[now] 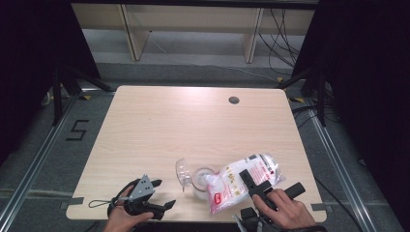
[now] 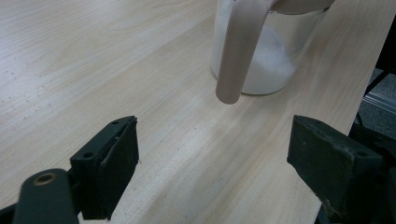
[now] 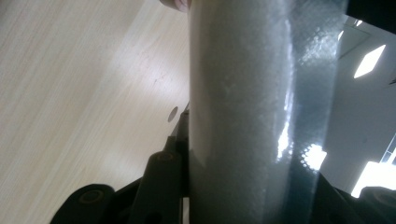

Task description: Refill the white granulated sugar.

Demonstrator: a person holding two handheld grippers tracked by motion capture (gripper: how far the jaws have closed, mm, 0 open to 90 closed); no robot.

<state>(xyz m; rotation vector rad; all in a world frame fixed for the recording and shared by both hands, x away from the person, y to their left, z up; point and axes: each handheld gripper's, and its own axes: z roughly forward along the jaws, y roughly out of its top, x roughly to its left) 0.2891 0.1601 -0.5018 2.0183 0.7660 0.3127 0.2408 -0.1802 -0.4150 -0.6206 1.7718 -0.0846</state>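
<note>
My left claw [image 1: 162, 193] rests near the table's [image 1: 193, 116] front edge, its 2 jaws apart with nothing between them. My right claw [image 1: 258, 186] is clamped on the bag of white grains [image 1: 241, 181], tilted with its mouth over the glass jar [image 1: 202, 181]. The jar stands between my claws, white grains inside. Its clear lid [image 1: 182, 172] hangs open just left of it.

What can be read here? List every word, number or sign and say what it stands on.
"5": black floor marking, left of the table.
Red print and a red logo on the bag held in the right gripper: too small and blurred to read.
Jar and left gripper: no text.
</note>
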